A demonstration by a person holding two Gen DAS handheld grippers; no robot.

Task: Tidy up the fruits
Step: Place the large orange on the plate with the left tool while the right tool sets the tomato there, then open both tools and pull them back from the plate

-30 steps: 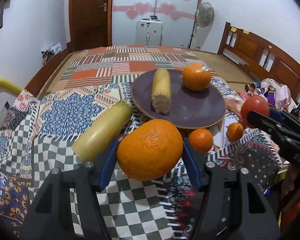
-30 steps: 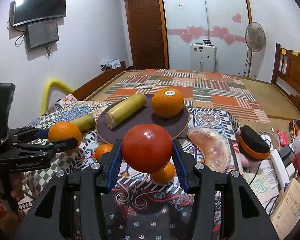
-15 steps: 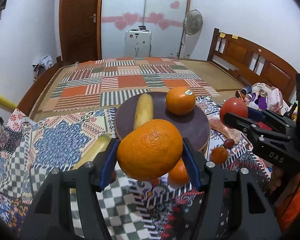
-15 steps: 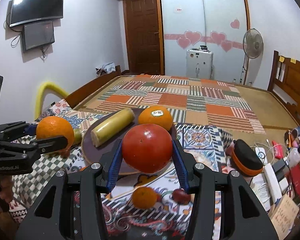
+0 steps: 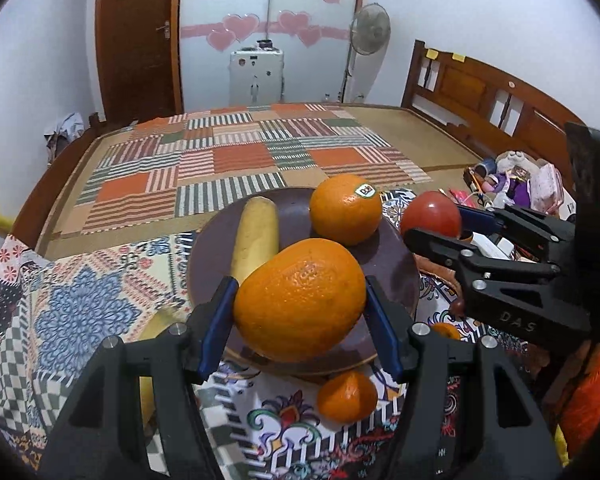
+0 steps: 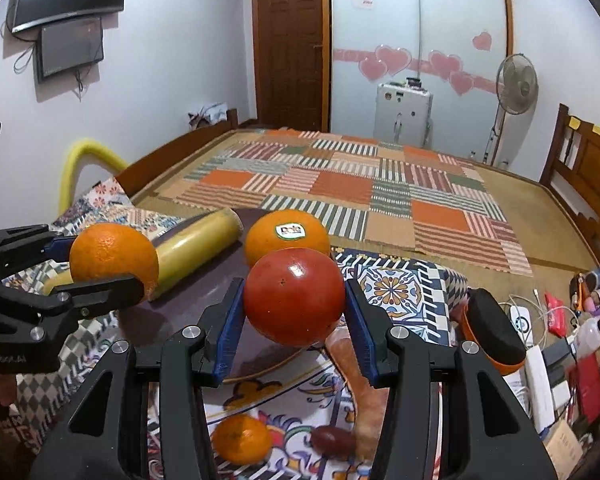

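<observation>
Bedding is taking up most of the room: a striped patchwork mat is stretching to the far wooden footboard with nothing on it, while the patterned cloth nearer by is carrying the fruit. Clutter is crowding the right edge of that cloth.

Both grippers are hanging over the near rim of a round, dark, smooth plate. Blue pads of the left gripper are pressing on a large orange with pebbled skin, held above the plate's near edge. Beside it to the right, the right gripper is clamping a glossy red tomato over the plate's right rim.

Two things are lying on the plate: a stickered orange at the far right and a pale yellow, blunt-ended cylinder at the left. A second yellow cylinder is lying off the plate at the near left, mostly hidden by the left gripper. Two small tangerines are sitting on the cloth, one just near the plate's rim and another peeking out at the right. A small dark red fruit and a pale peeled citrus segment are lying near the right gripper.
</observation>
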